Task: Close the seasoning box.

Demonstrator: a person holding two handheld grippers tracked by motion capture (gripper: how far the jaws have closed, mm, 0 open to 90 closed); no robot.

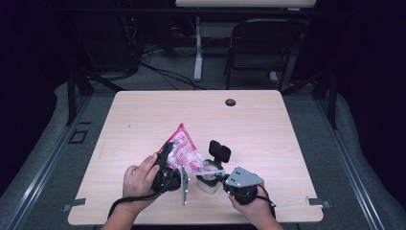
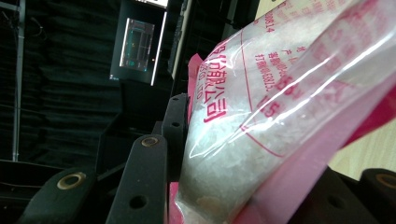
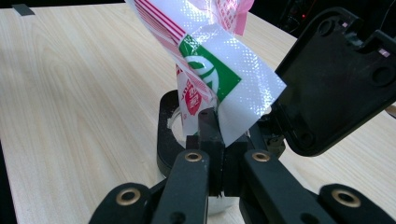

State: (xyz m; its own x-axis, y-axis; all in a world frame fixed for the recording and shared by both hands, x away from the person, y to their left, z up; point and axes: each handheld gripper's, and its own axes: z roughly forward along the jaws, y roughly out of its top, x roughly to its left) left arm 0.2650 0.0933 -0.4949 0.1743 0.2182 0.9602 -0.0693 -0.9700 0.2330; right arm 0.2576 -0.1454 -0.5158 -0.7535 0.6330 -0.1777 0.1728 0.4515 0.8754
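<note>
A clear plastic bag (image 1: 184, 148) with pink print holds white grains and stands tilted above the table (image 1: 143, 115), near its front edge. My left gripper (image 1: 168, 155) is shut on the bag's body. In the left gripper view the bag (image 2: 261, 116) bulges between the jaws of that gripper (image 2: 261, 154). My right gripper (image 1: 210, 173) is shut on the bag's lower corner, a white flap with a green mark (image 3: 219, 74), pinched at the fingertips (image 3: 219, 140). Right under that corner stands a small jar (image 1: 208, 184) with a black rim (image 3: 164, 126). Its black flip lid (image 1: 220, 151) (image 3: 336, 79) is swung open.
A round cable hole (image 1: 231, 102) sits near the table's far edge. A dark folding chair (image 1: 263, 48) and a desk leg (image 1: 197, 48) stand on the floor beyond. Small metal brackets (image 1: 74, 205) (image 1: 318, 202) mark the front corners.
</note>
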